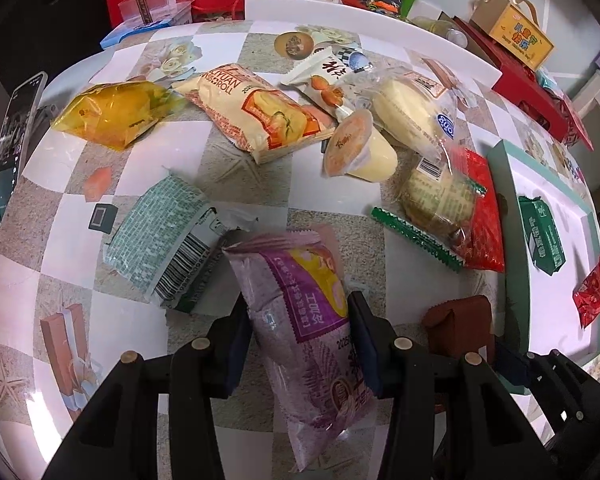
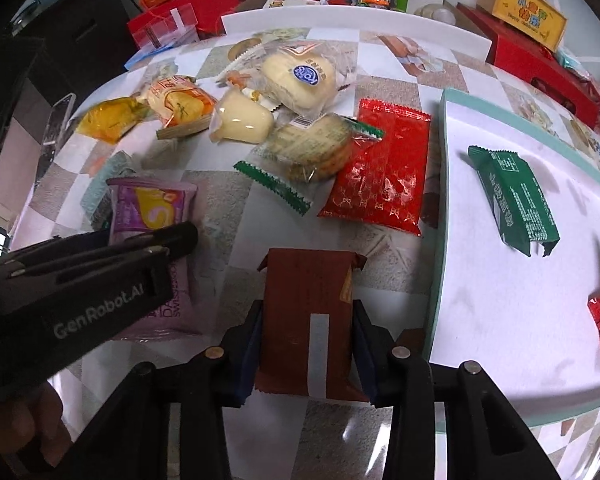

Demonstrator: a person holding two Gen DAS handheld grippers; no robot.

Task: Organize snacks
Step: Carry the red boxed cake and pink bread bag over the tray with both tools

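In the left wrist view, your left gripper (image 1: 300, 344) is clenched on the one purple snack pack (image 1: 300, 320), which runs lengthwise between its pads above the checkered surface (image 1: 260, 184), its near end cut off by the gripper body; two packs, one green (image 1: 542, 234) and one red (image 1: 592, 296), lie in the white tray (image 1: 512, 184) at right, the red one cropped by the frame edge. In the right wrist view, your right gripper (image 2: 306, 344) grasps the single brown pack (image 2: 306, 312), pads pressed on both its sides just left of the tray, while your left gripper's body covers much of the purple pack.
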